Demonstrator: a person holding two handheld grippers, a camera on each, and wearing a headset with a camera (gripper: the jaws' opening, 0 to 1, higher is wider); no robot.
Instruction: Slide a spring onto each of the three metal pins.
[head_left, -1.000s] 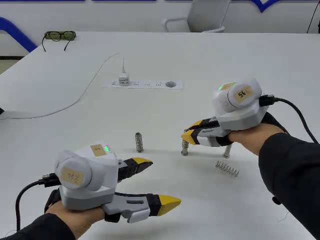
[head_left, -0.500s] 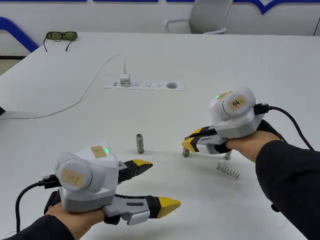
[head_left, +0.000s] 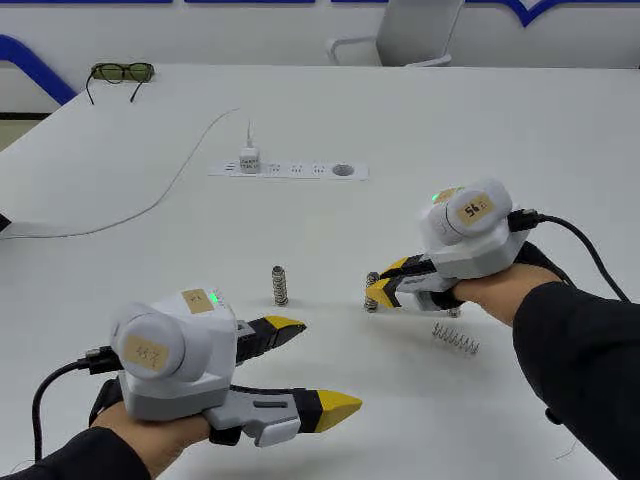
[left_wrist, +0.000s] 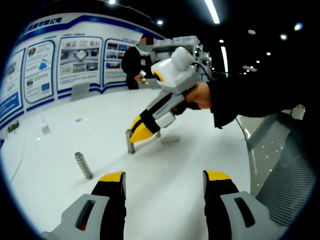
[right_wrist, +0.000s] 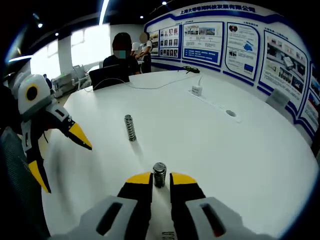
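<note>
My right gripper (head_left: 378, 291) is low over the table, shut on a spring (right_wrist: 159, 174) that sits on an upright pin between its yellow tips. To the left, a second spring-covered pin (head_left: 280, 285) stands free on the white table (head_left: 330, 230), also in the right gripper view (right_wrist: 130, 127). A loose spring (head_left: 455, 338) lies flat just in front of the right hand. My left gripper (head_left: 314, 365) hovers near the table's front edge, open and holding nothing (left_wrist: 165, 176). Its view takes in the right gripper (left_wrist: 141, 133) at the pin (left_wrist: 130, 142).
A white power strip (head_left: 290, 170) with a plugged charger (head_left: 249, 158) and a trailing cable lies mid-table. Dark glasses (head_left: 120, 72) rest at the far left corner. A chair (head_left: 400, 35) stands behind the table. People stand in the background (right_wrist: 122, 57).
My right gripper has come down toward the table around the spring on the pin. The left gripper has stayed where it was.
</note>
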